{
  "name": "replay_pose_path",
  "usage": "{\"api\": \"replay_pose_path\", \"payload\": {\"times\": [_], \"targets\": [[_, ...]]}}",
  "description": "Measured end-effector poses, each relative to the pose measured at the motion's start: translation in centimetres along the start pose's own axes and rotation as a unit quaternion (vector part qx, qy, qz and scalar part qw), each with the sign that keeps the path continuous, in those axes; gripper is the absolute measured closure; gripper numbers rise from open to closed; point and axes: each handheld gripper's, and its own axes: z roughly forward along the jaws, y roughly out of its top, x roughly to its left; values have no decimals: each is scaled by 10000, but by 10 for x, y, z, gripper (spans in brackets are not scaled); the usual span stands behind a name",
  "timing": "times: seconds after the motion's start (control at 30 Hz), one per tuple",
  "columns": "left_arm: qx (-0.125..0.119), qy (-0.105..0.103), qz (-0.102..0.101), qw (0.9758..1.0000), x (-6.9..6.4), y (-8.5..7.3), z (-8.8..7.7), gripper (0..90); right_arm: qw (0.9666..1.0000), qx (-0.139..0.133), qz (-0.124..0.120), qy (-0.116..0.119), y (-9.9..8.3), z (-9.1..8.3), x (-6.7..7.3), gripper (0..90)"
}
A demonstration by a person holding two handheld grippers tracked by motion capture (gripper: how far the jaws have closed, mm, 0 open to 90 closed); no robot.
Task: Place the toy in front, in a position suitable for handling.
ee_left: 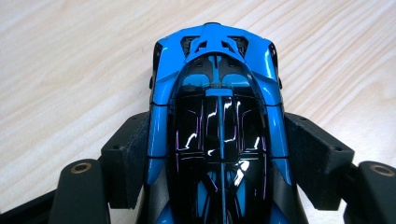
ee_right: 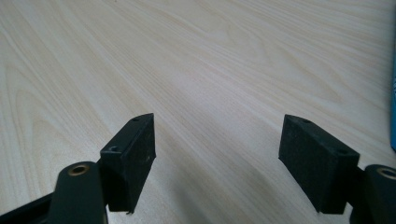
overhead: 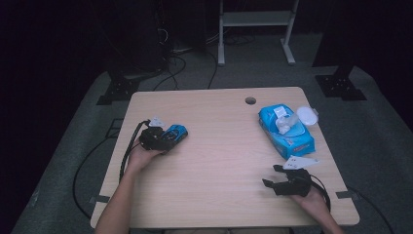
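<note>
Blue toy car sits clamped between the left gripper pads — lift next; right gripper gapes empty.

Count on the light wooden table — one glossy blue-and-black toy car, one blue wet-wipe pack, two black two-jaw grippers — left gripper, right gripper.

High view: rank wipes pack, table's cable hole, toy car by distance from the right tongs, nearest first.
From the right tongs:
1. wipes pack, just beyond, at the table's right side.
2. cable hole, near the far edge.
3. toy car, far left, in the left tongs.
</note>
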Motion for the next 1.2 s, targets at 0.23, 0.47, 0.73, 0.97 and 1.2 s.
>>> {"api": "replay_pose_path", "payload": {"times": [0.23, 0.47, 0.73, 0.97, 1.2], "targets": [[-171, -229, 468, 9985, -23, 16, -10, 281, 9999, -79, 40, -49, 1, -3, -2, 261], [-328, -642, 975, 9926, -64, 33, -6, 281, 9999, -125, 55, -83, 1, -5, -3, 261], [-311, -1099, 1385, 9838, -108, 47, 9, 281, 9997, -182, 74, -118, 1, -7, -4, 261], [-275, -1429, 1594, 9764, -139, 55, 28, 281, 9996, -239, 65, -136, 1, -10, -6, 261], [-200, -1605, 1680, 9724, -160, 55, 42, 281, 9995, -257, 81, -151, 1, -11, -6, 261]]}}
